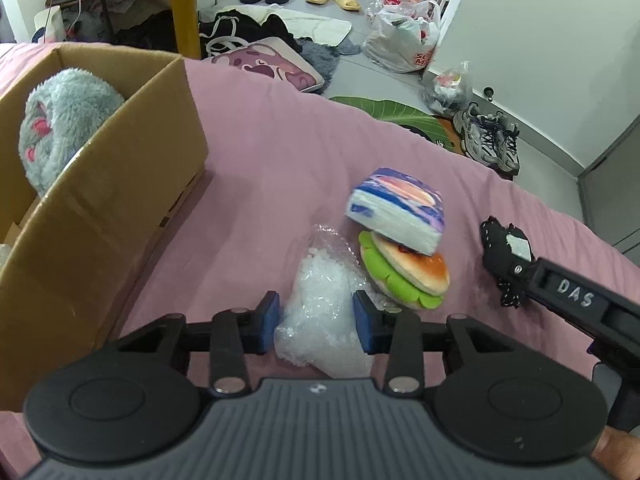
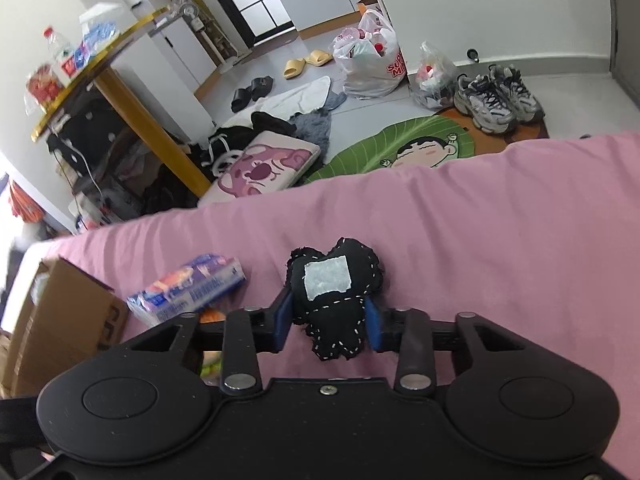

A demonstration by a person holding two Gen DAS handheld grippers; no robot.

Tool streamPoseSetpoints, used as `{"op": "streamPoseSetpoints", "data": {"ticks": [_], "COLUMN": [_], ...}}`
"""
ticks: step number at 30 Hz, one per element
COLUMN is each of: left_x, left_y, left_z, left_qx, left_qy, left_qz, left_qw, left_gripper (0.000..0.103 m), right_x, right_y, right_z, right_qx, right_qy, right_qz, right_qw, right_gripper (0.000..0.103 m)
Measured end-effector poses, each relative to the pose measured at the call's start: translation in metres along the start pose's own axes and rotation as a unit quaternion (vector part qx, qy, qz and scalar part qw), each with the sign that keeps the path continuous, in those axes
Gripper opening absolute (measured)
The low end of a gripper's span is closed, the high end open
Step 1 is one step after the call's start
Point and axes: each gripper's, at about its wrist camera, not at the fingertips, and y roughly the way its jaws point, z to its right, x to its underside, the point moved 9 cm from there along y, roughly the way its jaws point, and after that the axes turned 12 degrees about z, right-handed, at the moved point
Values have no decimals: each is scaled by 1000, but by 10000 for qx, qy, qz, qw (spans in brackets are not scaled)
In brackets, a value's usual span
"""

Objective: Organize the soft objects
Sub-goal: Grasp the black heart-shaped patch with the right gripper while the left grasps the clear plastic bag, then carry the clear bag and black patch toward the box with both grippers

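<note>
Box (image 1: 100,208) far left on pink sheet (image 1: 280,152), grey plush (image 1: 60,128) inside (seen only from left wrist). Left gripper (image 1: 316,318) half closed, blue pads pressing both sides of bubble wrap (image 1: 328,304). Just right: toy burger (image 1: 404,272), tissue pack (image 1: 396,208) tilted on top, touching. Right wrist view hides most of burger behind gripper body, shows pack's printed side. Right gripper (image 2: 328,320) narrowed around black stitched toy (image 2: 336,296) with white patch, toy lying on sheet, well apart from box.
</note>
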Motion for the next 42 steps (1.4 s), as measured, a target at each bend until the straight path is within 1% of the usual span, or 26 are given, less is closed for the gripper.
{"op": "streamPoseSetpoints", "data": {"ticks": [3,9,13,19,24,27,33,42], "left_x": [0,0,-6,-18,-29,-33,-40,-51], "left_y": [-8,-35,-56,-89,-110,-121,-141,-160], "left_z": [-1,-8,-12,-14,-16,-22,-36,-62], "left_qx": [85,237,348,510,573,618,684,776], "left_qy": [-38,-185,-255,-330,-332,-320,-367,-511], "left_qz": [25,117,256,487,628,685,792,915], "left_qw": [10000,9995,9987,9970,9958,9952,9938,9915], "left_gripper": [33,32,32,32,32,32,32,32], "right_x": [3,0,-9,-18,-24,-22,-30,-43], "right_y": [-7,-29,-52,-72,-88,-100,-124,-139], "right_z": [-5,-15,-28,-37,-48,-58,-81,-115], "right_qx": [12,28,-81,-100,-124,-128,-256,-358], "right_qy": [-110,-263,-361,-390,-393,-403,-377,-514], "right_qz": [-22,42,188,234,290,276,381,528], "right_qw": [9999,9996,9991,9989,9987,9987,9982,9966], "right_gripper": [32,32,32,32,32,32,32,32]}}
